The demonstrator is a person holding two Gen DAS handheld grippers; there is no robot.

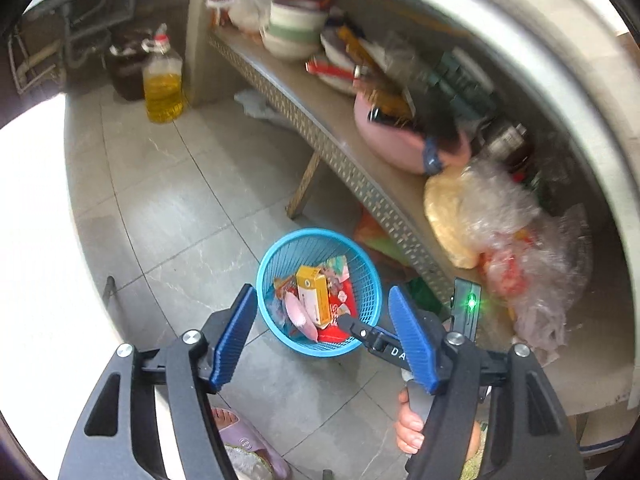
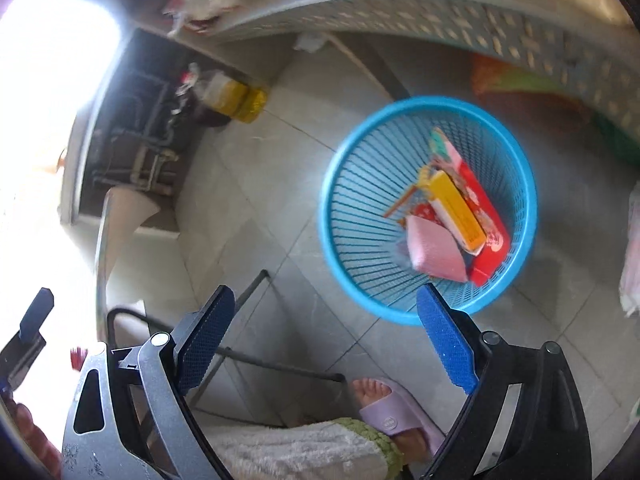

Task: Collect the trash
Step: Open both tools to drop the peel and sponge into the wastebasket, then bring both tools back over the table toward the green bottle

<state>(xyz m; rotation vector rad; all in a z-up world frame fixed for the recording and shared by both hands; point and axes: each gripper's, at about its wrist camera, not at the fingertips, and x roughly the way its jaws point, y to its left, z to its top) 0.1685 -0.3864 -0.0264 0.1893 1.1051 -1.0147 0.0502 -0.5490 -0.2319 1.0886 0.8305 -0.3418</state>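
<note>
Left wrist view looks down between the left gripper (image 1: pixel 322 328), its blue-padded fingers (image 1: pixel 234 338) spread wide and holding nothing, at a round blue plastic mesh basket (image 1: pixel 272 256) standing on the grey tiled floor (image 1: pixel 180 184). Inside lies the trash — a yellow carton (image 1: pixel 314 294), a pink packet (image 1: pixel 298 314) and red wrappers (image 1: pixel 340 300). A cluttered shelf (image 1: pixel 312 92) runs beside the basket, and a bottle of yellow oil (image 1: pixel 162 84) stands farther off. The right gripper (image 2: pixel 324 344) hangs over the floor just beside the basket, fingers likewise released and empty — a foot in a lilac slipper (image 2: pixel 394 410) shows below.
</note>
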